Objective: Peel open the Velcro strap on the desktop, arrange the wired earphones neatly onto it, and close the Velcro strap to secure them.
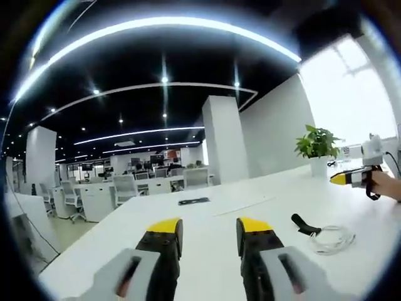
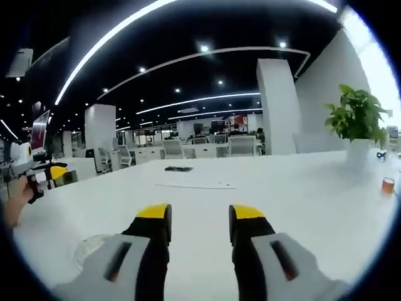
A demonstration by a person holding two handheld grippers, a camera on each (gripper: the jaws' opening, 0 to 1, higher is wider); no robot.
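1. Velcro strap (image 1: 305,224): black, lying flat on the white desktop (image 1: 250,200) in your left gripper view, to the right of your left gripper's jaws. Its long axis runs on a slant, one end toward the upper left of the view, the other toward the lower right.
2. Wired earphones (image 1: 332,239): a loose white coil, touching or just beside the strap's lower-right end. In your right gripper view, a faint pale coil (image 2: 94,246) lies left of the jaws; detail is too blurred to tell.
3. Left gripper (image 1: 209,229): your jaws are parted, gripping nothing, above bare desktop.
4. Right gripper (image 2: 199,214): jaws likewise spread apart and empty. It appears in your left gripper view at the right edge (image 1: 341,179), held by your hand (image 1: 385,185), well apart from the strap.
5. Nothing lies between either gripper and the strap.
6. Other items: a potted plant (image 1: 317,149) in a white pot, beyond the strap; a flat dark object (image 1: 193,201) farther along the desktop; a small amber cup (image 2: 388,185).
7. Room: open office, white pillars, rows of chairs, dark ceiling with curved light strips.
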